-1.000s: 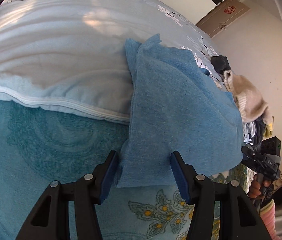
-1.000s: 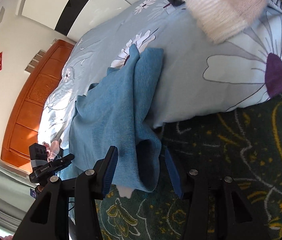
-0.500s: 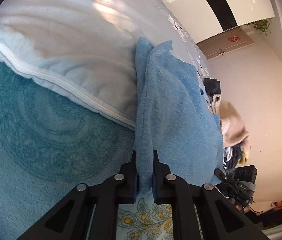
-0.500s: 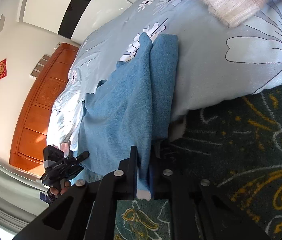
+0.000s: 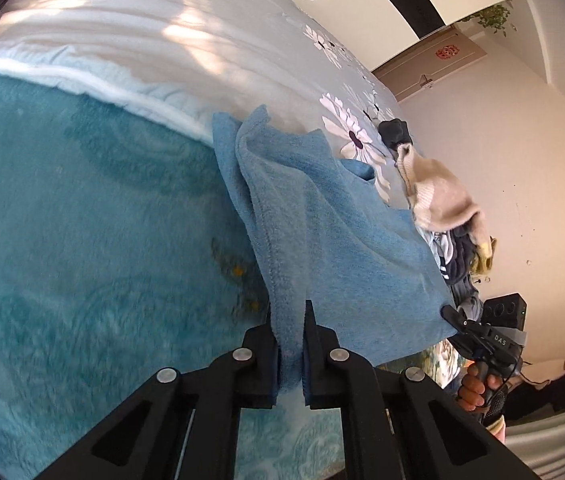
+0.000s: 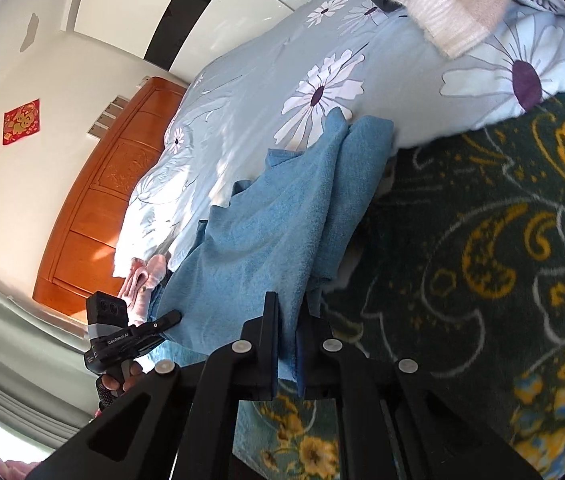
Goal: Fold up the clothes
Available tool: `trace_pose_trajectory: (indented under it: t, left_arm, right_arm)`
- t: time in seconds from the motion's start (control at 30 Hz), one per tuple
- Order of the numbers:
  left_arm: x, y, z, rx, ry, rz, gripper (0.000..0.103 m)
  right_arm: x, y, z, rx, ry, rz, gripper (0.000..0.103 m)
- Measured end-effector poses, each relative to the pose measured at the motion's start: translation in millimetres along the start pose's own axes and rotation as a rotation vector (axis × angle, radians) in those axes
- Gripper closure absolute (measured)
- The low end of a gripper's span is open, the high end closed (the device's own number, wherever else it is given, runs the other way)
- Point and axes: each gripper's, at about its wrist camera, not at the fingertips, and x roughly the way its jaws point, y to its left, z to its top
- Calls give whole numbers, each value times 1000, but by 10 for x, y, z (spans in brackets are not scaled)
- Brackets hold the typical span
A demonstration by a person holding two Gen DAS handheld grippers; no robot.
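A blue towel-like cloth is folded double and stretched between my two grippers over the bed. My left gripper is shut on one near corner of it. My right gripper is shut on the other near corner of the cloth. The far folded end rests near the edge of the flowered duvet. Each gripper shows in the other's view, the right one and the left one, both pinching the cloth's edge.
A teal plush blanket with dark patterned parts lies under the cloth. A pile of clothes with a cream knit garment sits on the duvet. A wooden headboard and pink items stand beyond.
Both grippers closed on the cloth's near corners, then pulled it back off the duvet toward the blanket, lifted and taut.
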Motion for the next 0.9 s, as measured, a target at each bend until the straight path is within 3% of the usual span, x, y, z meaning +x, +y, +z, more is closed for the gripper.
trace_pose_trajectory:
  t: [0.13,0.37,0.43,0.47,0.5,0.57,0.73,0.9]
  left_arm:
    - [57,146,-277,-7,21,34,94]
    - [100,244,-298,-25,11,25,90]
    - [32,207,-265,8,2,41,79]
    - [-2,188,-248,24,-3,48,67]
    - [-51,176,-210,40,-15,63,55]
    - [-130,123,-68,78,-49,108,49]
    - [113,-203,406,262,-76,239,46]
    - [480,-332,771,348,-85,339,46]
  right_arm:
    - [-18,-135,-259,13,37,-16,97]
    - [91,-271,-317,45,58,-63,96]
    - [33,-234,-326,24,57,-81,94]
    - [-2,-203,-309,8,46,-108,94]
    - [-76,-204,-299,-9,30,-128,94]
    - [-220,-205,-274,-42,-4,-168,92]
    - [-180,-74,141,-98,-73,-213,87]
    - [186,29,528,-153,-58,-267,87]
